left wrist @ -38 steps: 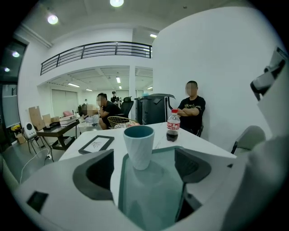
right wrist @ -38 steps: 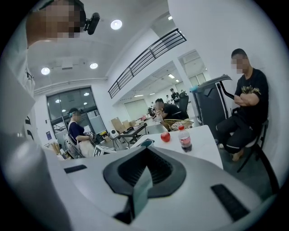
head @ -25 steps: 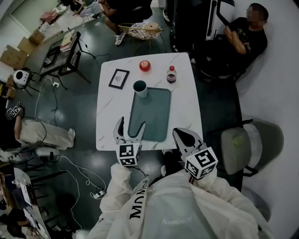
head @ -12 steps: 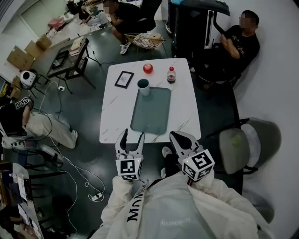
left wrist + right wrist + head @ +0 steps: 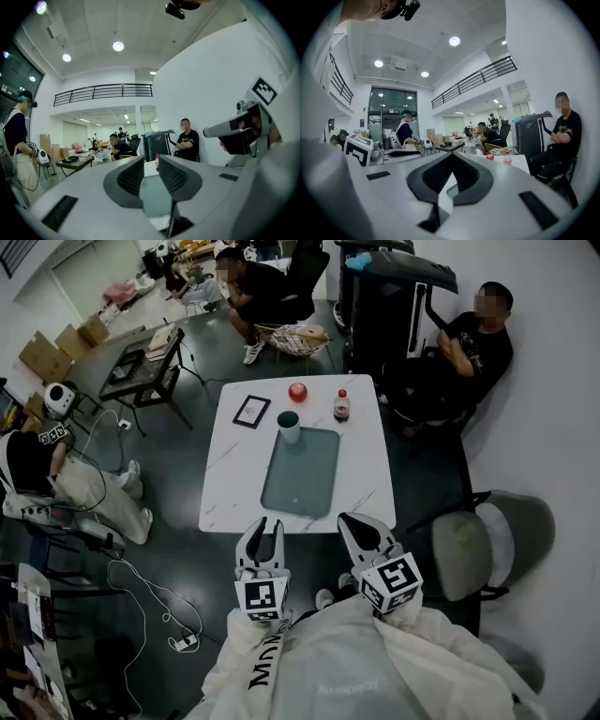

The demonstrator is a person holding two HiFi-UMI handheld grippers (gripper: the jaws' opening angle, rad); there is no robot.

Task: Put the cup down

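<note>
The cup (image 5: 288, 425), white outside and dark inside, stands upright at the far end of the teal tray (image 5: 300, 474) on the white table (image 5: 230, 474). Both grippers hover off the table's near edge, well apart from the cup. My left gripper (image 5: 266, 529) has just been closing; a narrow gap stays between its jaws with nothing in it, as the left gripper view (image 5: 151, 164) shows. My right gripper (image 5: 359, 521) is shut and empty, its tips meeting in the right gripper view (image 5: 451, 157).
Beyond the cup are a red object (image 5: 297, 392), a small bottle (image 5: 341, 406) and a framed picture (image 5: 250, 411). A grey chair (image 5: 487, 545) stands right of the table. People sit at the back; one stands at the left. Cables lie on the floor.
Both grippers have drawn back from the table's near edge toward the person. The left jaws have narrowed from wide open to a small gap. The cup has stayed put.
</note>
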